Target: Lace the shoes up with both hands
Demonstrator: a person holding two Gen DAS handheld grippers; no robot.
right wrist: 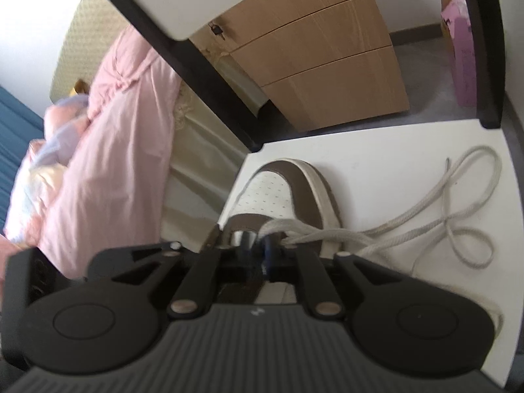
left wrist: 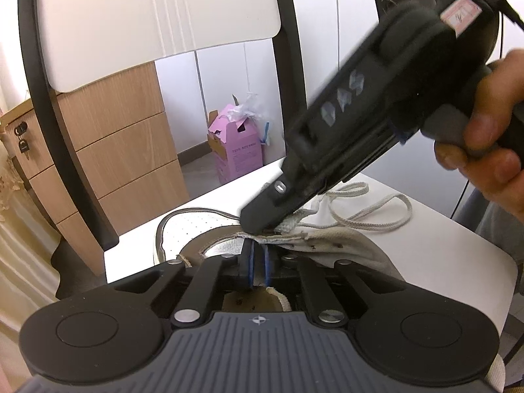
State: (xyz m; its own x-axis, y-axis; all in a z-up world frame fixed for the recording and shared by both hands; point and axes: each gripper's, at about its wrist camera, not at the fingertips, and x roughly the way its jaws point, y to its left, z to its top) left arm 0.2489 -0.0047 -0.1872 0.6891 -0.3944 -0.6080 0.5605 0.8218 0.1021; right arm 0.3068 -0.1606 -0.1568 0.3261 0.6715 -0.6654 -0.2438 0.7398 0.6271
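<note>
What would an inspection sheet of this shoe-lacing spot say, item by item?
Surface: white tabletop, framed by dark posts.
Job's things: white-and-brown shoe lying on it; cream shoelace trailing in loose loops beside it.
Clutter: nothing seen.
Grippers: left hand-held gripper clamped on the shoe's upper edge; right hand-held gripper has its tip at the shoelace by the eyelets, grip unclear; a hand holds it.
Cables: nothing seen.
Surroundings: wooden drawer unit, pink box on the floor, pink bedding.
</note>
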